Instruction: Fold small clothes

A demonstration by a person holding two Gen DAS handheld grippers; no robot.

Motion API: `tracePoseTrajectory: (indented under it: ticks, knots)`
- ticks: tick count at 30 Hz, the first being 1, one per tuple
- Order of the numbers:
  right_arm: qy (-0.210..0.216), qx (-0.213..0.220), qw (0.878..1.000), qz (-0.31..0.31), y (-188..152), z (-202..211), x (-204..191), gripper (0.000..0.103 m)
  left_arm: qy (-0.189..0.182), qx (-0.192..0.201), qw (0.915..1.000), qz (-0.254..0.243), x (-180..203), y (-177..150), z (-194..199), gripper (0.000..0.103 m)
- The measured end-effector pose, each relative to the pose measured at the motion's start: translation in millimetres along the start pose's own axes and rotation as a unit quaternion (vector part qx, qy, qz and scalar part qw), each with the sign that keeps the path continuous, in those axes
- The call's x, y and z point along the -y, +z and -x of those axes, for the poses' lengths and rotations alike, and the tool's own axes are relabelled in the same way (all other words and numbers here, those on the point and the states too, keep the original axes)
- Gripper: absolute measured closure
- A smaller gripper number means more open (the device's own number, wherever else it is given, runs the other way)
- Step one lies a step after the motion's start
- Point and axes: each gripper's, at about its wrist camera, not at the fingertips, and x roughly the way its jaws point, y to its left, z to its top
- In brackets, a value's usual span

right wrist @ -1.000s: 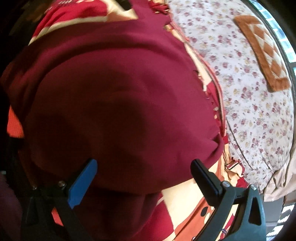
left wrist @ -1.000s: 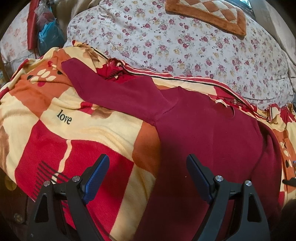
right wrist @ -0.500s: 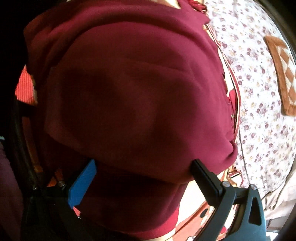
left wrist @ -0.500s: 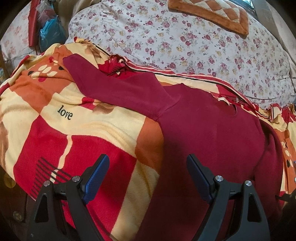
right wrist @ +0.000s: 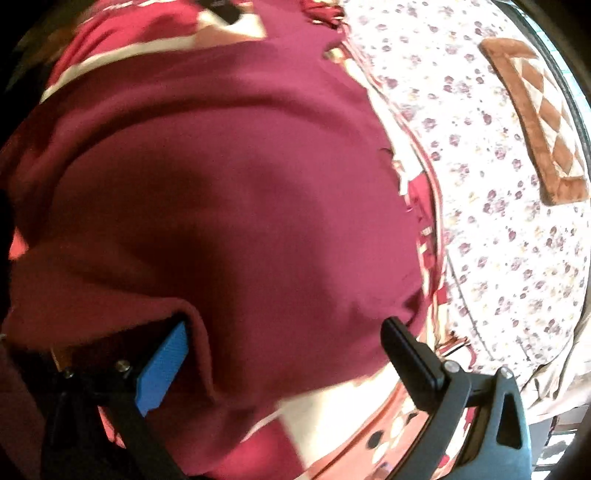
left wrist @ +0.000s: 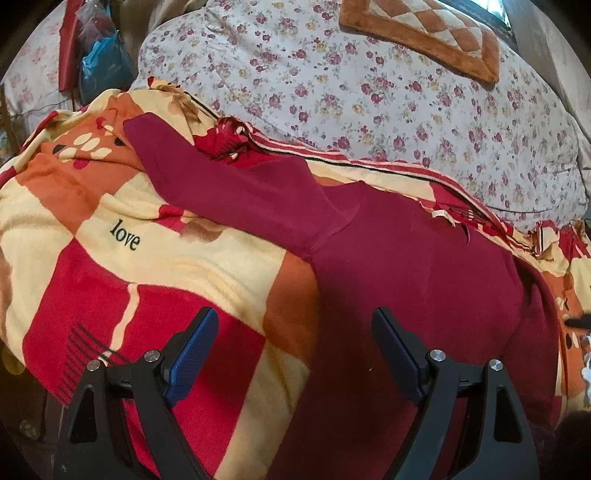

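Observation:
A dark red long-sleeved top [left wrist: 406,266] lies flat on a red, orange and cream blanket [left wrist: 110,266]. One sleeve [left wrist: 229,184] stretches out to the upper left. My left gripper [left wrist: 295,343] is open and empty, low over the garment's left edge near the hem. In the right wrist view the same top [right wrist: 229,192] fills the frame. My right gripper [right wrist: 284,354] is open, close over its folded right side. A fold of cloth lies over the blue left finger [right wrist: 162,369].
A floral quilt [left wrist: 369,92] lies behind the blanket with an orange checked mat [left wrist: 424,33] on it. Blue and red bags [left wrist: 99,70] hang at the far left. The blanket drops off at the near left edge.
The left gripper has shifted slightly, with the view sliding a little. The right gripper has swung quickly over the garment and now sits lower against its folded edge; its view is blurred.

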Motion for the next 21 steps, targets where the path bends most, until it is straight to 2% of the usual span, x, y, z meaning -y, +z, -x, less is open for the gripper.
tracePoseTrajectory:
  ticks: [8, 14, 21]
  knots:
    - [0.018, -0.012, 1.0, -0.004, 42, -25, 20, 0.0, -0.001, 0.001, 1.0, 0.003, -1, 4, -2, 0.036]
    - [0.0, -0.019, 1.0, 0.021, 49, -32, 11, 0.0, -0.003, -0.008, 0.9999, 0.01, -5, 1, -10, 0.036]
    - [0.001, -0.033, 0.999, 0.036, 53, -34, 10, 0.0, -0.012, -0.011, 0.9998, 0.015, -4, -3, -13, 0.036]
